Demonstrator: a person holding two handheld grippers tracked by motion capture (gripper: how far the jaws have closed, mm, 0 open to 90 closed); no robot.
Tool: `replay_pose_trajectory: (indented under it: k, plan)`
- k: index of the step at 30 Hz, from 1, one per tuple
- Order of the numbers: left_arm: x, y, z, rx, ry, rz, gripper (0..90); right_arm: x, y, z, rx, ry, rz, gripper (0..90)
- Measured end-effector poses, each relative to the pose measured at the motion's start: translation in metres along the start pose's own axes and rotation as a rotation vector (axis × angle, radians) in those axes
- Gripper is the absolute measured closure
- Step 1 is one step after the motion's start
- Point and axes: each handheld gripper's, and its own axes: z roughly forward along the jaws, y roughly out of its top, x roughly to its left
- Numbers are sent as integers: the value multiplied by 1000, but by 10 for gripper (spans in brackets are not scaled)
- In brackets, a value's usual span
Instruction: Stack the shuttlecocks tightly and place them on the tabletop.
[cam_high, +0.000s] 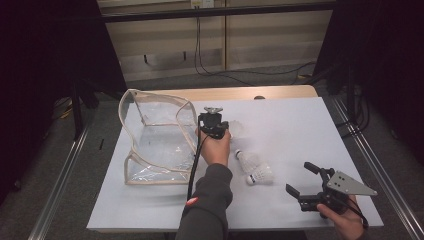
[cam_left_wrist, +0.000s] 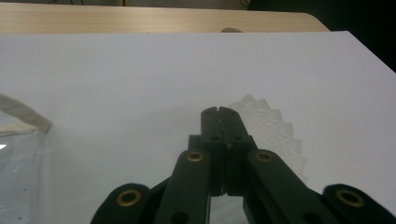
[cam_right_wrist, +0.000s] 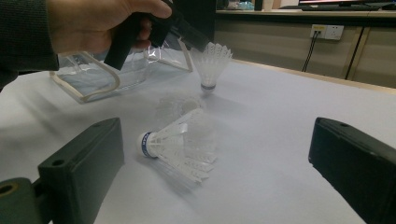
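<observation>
My left gripper (cam_high: 222, 129) is at mid-table, beside the mouth of a clear plastic bag (cam_high: 155, 140). Its jaws are closed (cam_left_wrist: 218, 112) on the feather rim of a white shuttlecock (cam_left_wrist: 275, 135). In the right gripper view that shuttlecock (cam_right_wrist: 211, 60) hangs cork down, just over the white tabletop. Two more shuttlecocks (cam_high: 247, 161) (cam_high: 261, 175) lie on their sides to the right of the person's forearm. My right gripper (cam_high: 301, 178) is near the front right corner, open and holding nothing. Its jaws (cam_right_wrist: 218, 154) point toward the nearer lying shuttlecock (cam_right_wrist: 177, 144).
The clear bag (cam_right_wrist: 93, 74) with beige trim stands open on the left half of the white table (cam_high: 300, 125). Black frame rails run down both sides of the table. Cables hang on the wall behind it.
</observation>
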Motion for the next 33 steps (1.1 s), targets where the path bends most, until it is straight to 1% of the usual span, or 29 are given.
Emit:
replay_pose_trajectory:
  k: [2,4,6,7,9,11,13,16,17,18,20,21,22,24,27,29,31,33]
  plan:
    - [1,1,-3,5,8,4,900,0,0,0,0,0,-1,25]
    - [2,1,-6,25,13,6,900,0,0,0,0,-2,-2,25]
    - [2,1,-9,29,23,6,900,0,0,0,-3,2,-2,25]
    - [2,1,-9,33,25,10,900,0,0,0,-2,3,-11,25]
    - [3,1,-11,39,28,4,900,0,0,0,-1,3,-8,25]
    - [2,2,-12,45,39,13,900,0,0,0,0,2,-8,25]
    - [3,2,-13,43,48,7,900,0,0,0,-1,1,-9,25]
    - [4,3,-15,41,71,4,900,0,0,0,-2,0,-1,25]
    - [5,3,-15,47,83,10,900,0,0,0,-2,0,-1,25]
    - [5,3,-15,48,91,2,900,0,0,0,-2,0,-1,25]
    - [7,2,-15,64,101,-1,900,0,0,0,1,1,-8,25]
    - [7,2,-15,67,106,-11,900,0,0,0,1,1,-9,25]
    - [7,1,-15,68,104,-14,900,0,0,0,-1,0,-7,25]
    - [6,1,-14,79,116,10,900,0,0,0,2,1,-5,25]
    - [5,-1,-12,76,114,13,900,1,0,0,-1,1,-10,25]
    - [4,0,-11,74,103,13,900,1,0,0,1,2,-9,25]
    - [4,-1,-10,66,104,15,900,1,0,0,-3,2,-10,25]
    - [4,-1,-9,58,88,17,900,1,0,0,-2,1,-10,25]
